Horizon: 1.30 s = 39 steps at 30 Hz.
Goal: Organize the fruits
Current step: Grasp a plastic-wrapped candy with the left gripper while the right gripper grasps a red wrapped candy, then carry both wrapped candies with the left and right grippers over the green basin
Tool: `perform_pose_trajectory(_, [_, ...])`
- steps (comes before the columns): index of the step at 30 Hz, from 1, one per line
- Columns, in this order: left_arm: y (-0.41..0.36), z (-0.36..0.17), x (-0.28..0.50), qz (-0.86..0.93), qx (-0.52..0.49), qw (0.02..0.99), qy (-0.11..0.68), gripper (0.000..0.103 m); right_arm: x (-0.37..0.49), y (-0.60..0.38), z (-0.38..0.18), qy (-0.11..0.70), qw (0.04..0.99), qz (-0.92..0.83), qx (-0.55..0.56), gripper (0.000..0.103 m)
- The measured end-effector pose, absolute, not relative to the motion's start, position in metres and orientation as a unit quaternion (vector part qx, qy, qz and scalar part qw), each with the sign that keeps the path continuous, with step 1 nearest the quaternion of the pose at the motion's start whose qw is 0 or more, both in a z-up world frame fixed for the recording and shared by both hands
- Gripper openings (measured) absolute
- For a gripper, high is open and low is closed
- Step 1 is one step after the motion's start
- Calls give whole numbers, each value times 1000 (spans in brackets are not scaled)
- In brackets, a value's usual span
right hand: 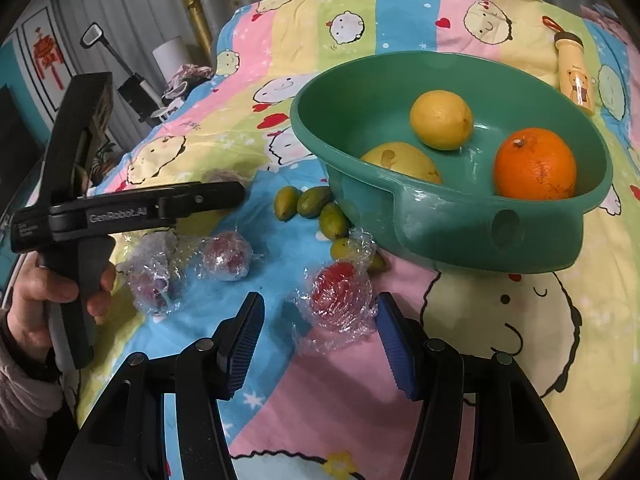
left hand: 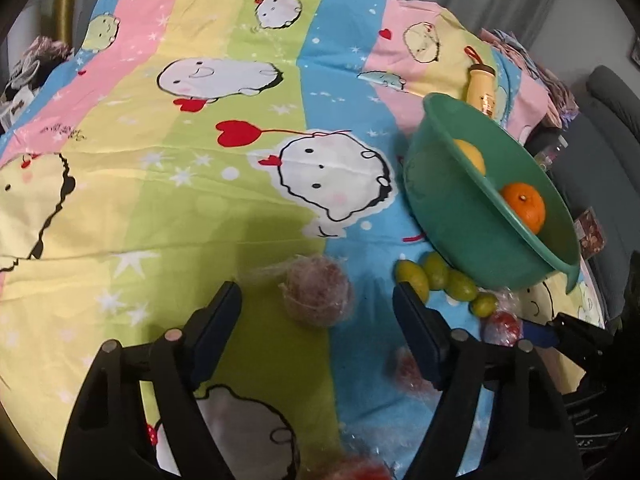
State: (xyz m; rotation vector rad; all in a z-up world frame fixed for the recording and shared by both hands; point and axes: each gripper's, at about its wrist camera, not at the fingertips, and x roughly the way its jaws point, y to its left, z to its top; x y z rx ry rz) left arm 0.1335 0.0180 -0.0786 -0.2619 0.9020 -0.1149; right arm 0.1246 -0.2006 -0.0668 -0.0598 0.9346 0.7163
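Both grippers' fingers spread wide, holding nothing — left gripper (left hand: 318,320), right gripper (right hand: 320,336) flanking wrapped fruit (right hand: 340,292), basin rim (right hand: 440,192) near.

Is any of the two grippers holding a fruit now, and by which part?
Nothing is held. The right gripper is open around the wrapped red fruit; the left gripper is open near another wrapped fruit.
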Motion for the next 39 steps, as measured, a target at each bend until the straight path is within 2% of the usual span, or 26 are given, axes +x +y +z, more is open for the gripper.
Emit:
perform_pose_trajectory(2, [17, -78, 135, -49, -117, 894, 430, 68, 126, -201, -68, 440, 832, 337, -25, 60])
perform_pose_trajectory(4, [15, -79, 137, -46, -108, 895, 430, 54, 126, -200, -68, 440, 832, 337, -26, 60])
perform_pose_trajectory(7, [16, -79, 136, -49, -110, 896, 427, 40, 126, -197, -68, 438, 833, 337, -30, 60])
perform_pose_trajectory(9, [14, -79, 136, -57, -111, 895, 427, 33, 127, -197, -68, 438, 834, 335, -32, 54])
perform_pose_trajectory(13, [14, -79, 135, -57, -114, 896, 425, 32, 129, -196, -69, 439, 834, 332, -34, 46])
perform_pose_trajectory(15, [17, -78, 135, -60, -131, 895, 423, 32, 130, -197, -69, 440, 834, 330, -32, 34])
perform_pose_trajectory(24, [34, -58, 116, -66, -189, 899, 390, 32, 128, -201, -63, 434, 834, 342, -10, 32])
perform_pose_trajectory(28, [36, -41, 105, -61, -193, 909, 364, 32, 117, -203, -41, 388, 846, 365, -4, 32])
perform_pose_trajectory(34, [32, -15, 85, -47, -168, 928, 328, 32, 101, -206, -16, 325, 861, 391, 3, 32])
perform_pose_trajectory(39, [25, -5, 78, -31, -142, 933, 329, 32, 103, -212, -9, 313, 870, 380, 16, 32])
